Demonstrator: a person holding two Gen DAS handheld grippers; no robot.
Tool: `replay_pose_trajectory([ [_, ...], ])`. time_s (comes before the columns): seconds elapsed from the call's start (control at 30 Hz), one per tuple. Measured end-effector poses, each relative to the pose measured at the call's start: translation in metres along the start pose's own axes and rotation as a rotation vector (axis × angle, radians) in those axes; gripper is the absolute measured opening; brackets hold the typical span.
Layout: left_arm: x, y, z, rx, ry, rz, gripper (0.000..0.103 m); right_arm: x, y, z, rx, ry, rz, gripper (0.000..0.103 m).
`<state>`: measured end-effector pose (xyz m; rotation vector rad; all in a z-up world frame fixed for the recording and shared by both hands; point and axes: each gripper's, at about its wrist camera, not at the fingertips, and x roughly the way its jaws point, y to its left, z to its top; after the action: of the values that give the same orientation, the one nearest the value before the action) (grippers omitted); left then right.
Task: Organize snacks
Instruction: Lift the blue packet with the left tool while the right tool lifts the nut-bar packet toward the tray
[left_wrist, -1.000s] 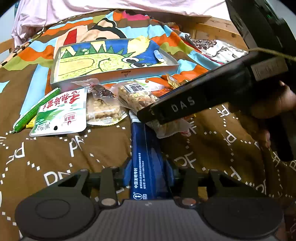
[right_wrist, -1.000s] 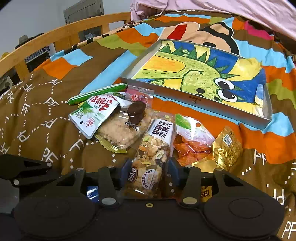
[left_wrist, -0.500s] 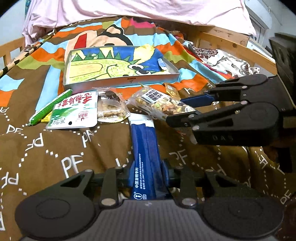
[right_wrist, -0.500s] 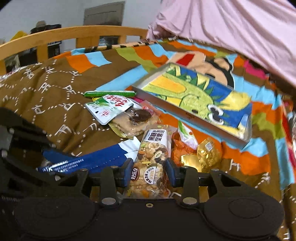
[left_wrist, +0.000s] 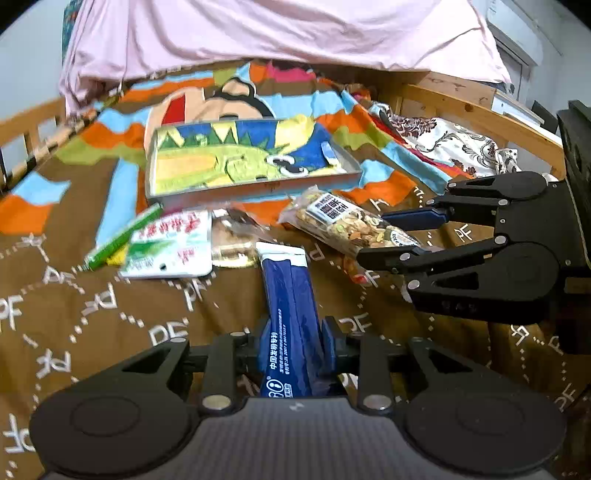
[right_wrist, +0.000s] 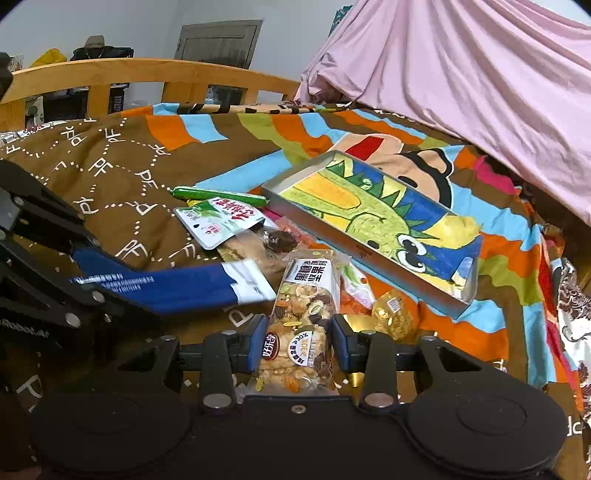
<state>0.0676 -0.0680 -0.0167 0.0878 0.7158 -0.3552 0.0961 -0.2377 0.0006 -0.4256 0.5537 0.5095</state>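
Both packets are now lifting off the bed (left_wrist: 110, 314) as jaws have just been closing.
Left gripper (left_wrist: 295, 350) is clamping the blue packet (left_wrist: 291, 314); right gripper (right_wrist: 299, 343) is clamping the nut bar (right_wrist: 303, 317).

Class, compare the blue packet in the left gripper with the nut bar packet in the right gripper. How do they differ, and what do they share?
The blue packet is opaque, dark blue with a white end; the nut bar packet is clear, showing nuts under a black-and-white label. The blue one looks longer and slimmer, the nut bar broader. Shared: each is clamped between jaws, in the left gripper and right gripper, pointing towards the tray.
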Motion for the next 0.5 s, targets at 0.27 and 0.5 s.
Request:
replay_pose_trajectory([
  [0.27, -0.004, 0.007, 0.003, -0.022, -0.042, 0.012, 0.031, -0.004, -0.002, 0.002, -0.018, -0.043, -0.026, 0.040],
  [0.5, -0.009, 0.018, 0.021, -0.062, -0.152, 0.045, 0.031, -0.002, -0.007, 0.011, -0.032, -0.081, -0.050, 0.040],
])
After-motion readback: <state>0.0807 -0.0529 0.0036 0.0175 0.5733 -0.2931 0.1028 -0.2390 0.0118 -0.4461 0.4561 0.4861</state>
